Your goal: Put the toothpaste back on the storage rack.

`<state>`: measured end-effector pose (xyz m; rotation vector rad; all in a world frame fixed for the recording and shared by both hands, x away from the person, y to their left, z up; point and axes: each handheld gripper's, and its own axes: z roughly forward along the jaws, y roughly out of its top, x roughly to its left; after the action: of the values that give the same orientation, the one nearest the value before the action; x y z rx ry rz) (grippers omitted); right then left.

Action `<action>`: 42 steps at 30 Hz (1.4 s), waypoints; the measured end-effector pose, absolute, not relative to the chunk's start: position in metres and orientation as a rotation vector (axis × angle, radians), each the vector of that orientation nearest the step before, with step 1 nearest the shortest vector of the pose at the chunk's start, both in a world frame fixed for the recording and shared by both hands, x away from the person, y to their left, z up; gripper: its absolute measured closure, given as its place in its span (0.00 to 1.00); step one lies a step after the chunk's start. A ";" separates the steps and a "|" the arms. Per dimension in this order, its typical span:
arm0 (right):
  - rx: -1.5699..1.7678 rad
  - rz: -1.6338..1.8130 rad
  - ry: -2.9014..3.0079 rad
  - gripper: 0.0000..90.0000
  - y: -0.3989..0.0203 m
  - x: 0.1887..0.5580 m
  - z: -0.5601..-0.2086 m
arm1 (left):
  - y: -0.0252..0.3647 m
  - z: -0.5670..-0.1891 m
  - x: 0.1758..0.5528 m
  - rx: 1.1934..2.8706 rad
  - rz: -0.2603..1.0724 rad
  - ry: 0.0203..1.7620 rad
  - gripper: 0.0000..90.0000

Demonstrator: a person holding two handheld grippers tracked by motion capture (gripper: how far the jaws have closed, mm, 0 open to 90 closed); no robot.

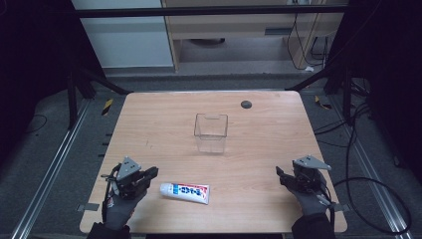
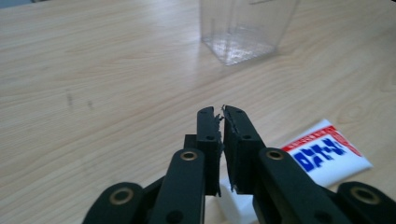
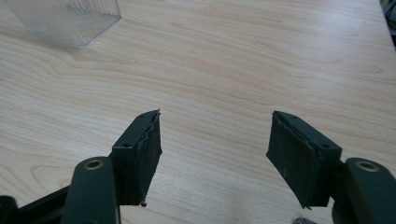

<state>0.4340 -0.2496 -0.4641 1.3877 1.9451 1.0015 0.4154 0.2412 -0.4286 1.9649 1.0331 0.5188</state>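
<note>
Wooden table (image 1: 259, 149), light grain, fills the middle of the high view; we count three loose items on it and two hand-held grippers.

Item one: toothpaste tube (image 1: 184, 192), white with blue lettering and a red band, lying flat in the lower middle of the high view, its cap end toward the left. In the left gripper view we find it again at the lower right (image 2: 327, 156), passing beneath the jaws.

Item two: clear plastic box (image 1: 211, 132), open-topped, upright at the centre of the high view, well apart from the tube. We see its base at the top of the left gripper view (image 2: 243, 32) and at the upper left of the right gripper view (image 3: 65, 18).

Item three: small dark round disc (image 1: 246, 104), upper middle of the table.

Left gripper (image 1: 152, 173), lower left of the high view, held in a gloved hand (image 1: 119, 206), just beside the tube's cap end. Its jaws are together with nothing between them, seen up close (image 2: 221, 114).

Right gripper (image 1: 279, 174), lower right of the high view, well apart from the tube. Its jaws stand wide apart over bare wood (image 3: 215, 116).
</note>
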 end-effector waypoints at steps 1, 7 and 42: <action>1.386 1.002 1.951 0.38 -0.249 0.433 -0.464 | 0.236 -0.429 0.414 1.988 0.512 1.011 0.95; 1.369 1.003 1.976 0.38 -0.241 0.432 -0.464 | 0.214 -0.431 0.409 2.070 0.462 0.934 0.99; 1.393 0.962 1.985 0.36 -0.244 0.435 -0.470 | 0.148 -0.472 0.407 2.390 0.233 0.746 0.99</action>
<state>0.4354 -0.2441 -0.4701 1.3931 1.9848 0.9623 0.4071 0.1480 -0.4719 2.3903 0.7455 0.2334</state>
